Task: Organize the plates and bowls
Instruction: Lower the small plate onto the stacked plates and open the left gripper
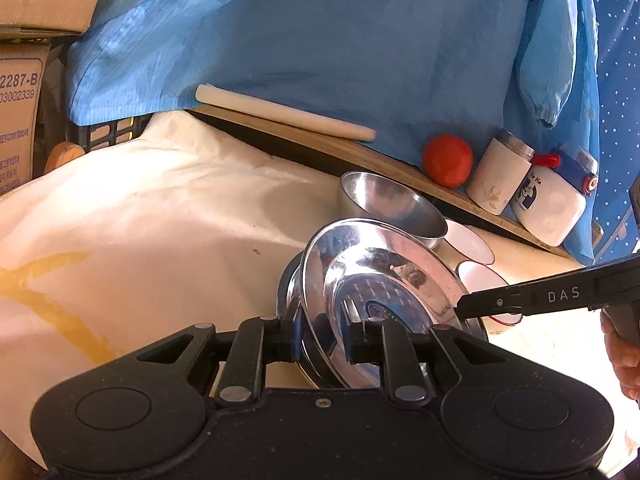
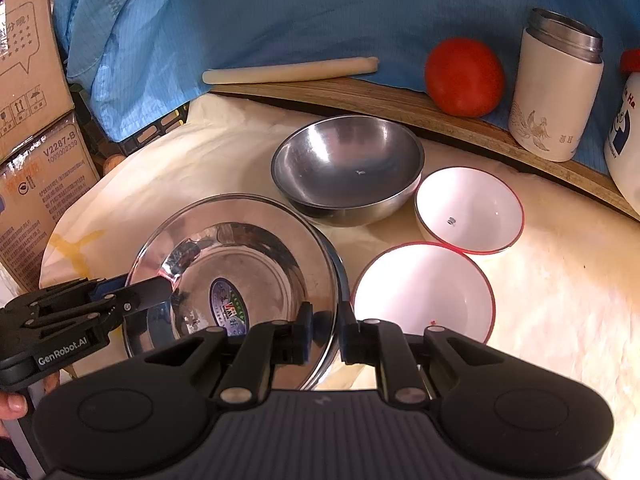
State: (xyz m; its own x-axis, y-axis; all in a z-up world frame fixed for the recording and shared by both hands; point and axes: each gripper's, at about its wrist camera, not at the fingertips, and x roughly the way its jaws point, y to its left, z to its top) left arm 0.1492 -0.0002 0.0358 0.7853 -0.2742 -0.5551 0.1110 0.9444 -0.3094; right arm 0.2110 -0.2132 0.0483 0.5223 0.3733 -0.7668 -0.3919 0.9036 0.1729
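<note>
Gripping the shiny round steel plate point(image 2: 236, 276) from both sides here. The right gripper point(image 2: 325, 334), bottom centre of its own view and angled steeply down, is clamped on the plate's near-right rim. The left gripper point(image 2: 160, 290) comes in from the lower left, its jaws straddling the opposite rim; can't tell if the pads are actually pressing on it. In the left wrist view the plate sits tilted on edge at centre, and there looks to be a second steel plate under it. A thumb point(image 2: 12, 402) peeks in at the left edge.

Behind the plate, upper centre, sits the deep steel mixing bowl point(image 2: 348, 168), with two white red-rimmed bowls point(image 2: 470, 210) point(image 2: 424, 292) to its right, all on the cream-cloth-covered table point(image 2: 560, 300).
</note>
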